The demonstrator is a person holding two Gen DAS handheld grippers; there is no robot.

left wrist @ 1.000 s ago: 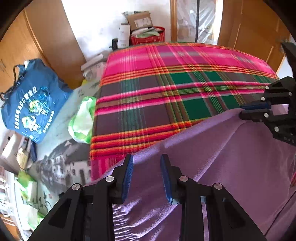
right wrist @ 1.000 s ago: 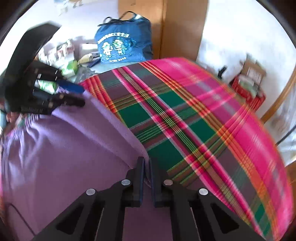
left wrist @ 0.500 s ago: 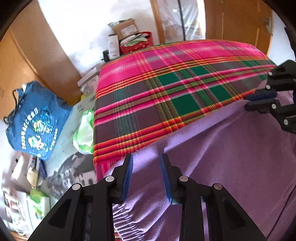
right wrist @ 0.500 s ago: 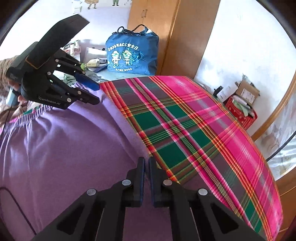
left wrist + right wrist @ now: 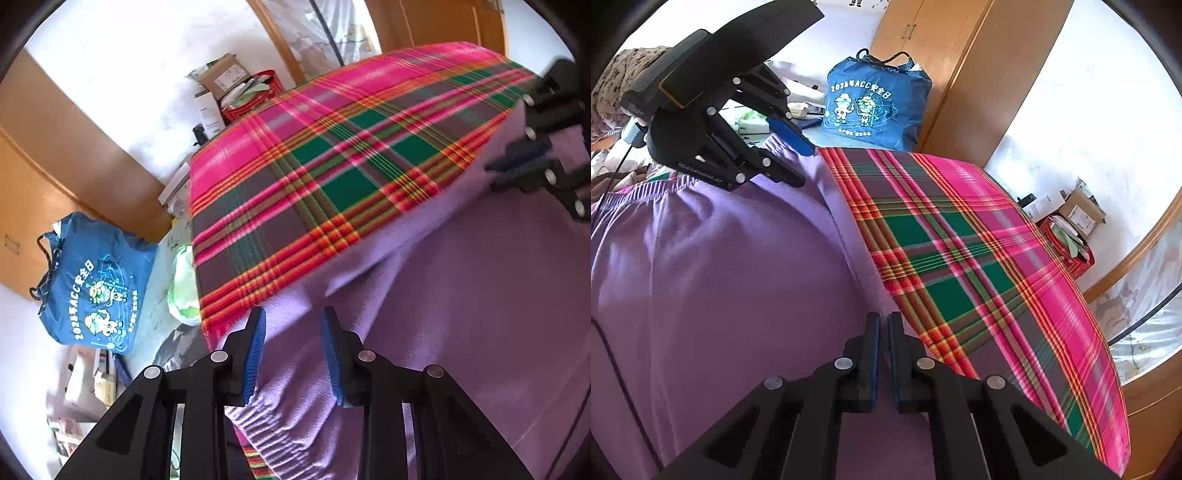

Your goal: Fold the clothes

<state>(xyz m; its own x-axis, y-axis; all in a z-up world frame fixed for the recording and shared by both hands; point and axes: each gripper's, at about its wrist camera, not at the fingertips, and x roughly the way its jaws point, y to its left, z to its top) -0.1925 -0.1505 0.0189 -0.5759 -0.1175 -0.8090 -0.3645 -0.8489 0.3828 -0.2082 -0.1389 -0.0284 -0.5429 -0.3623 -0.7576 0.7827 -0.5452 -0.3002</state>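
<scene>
On the far left, a blue tote bag [image 5: 92, 291] with printed cartoon figures leans against a wooden wardrobe [image 5: 55, 177], with small boxes and papers scattered on the floor around it. Next comes a bed covered by a bright plaid blanket [image 5: 332, 162] in pink, green and red. A purple garment [image 5: 480, 314] is spread across the near part of the blanket, its gathered elastic waistband [image 5: 280, 435] toward the left.

The left claw [image 5: 291, 350] has its two blue-padded fingers spread apart, with the garment's far left edge, near the waistband, running between them; whether the pads touch the fabric is unclear. In the right wrist view this claw [image 5: 798, 162] sits over the garment's far left corner.

Further right, the right claw [image 5: 882, 354] has its fingers pressed almost together, pinching the garment's far edge where the purple cloth meets the plaid.

Beyond the bed's far side, cardboard boxes [image 5: 1082, 212] and a red basket [image 5: 1071, 251] stand against a white wall.
</scene>
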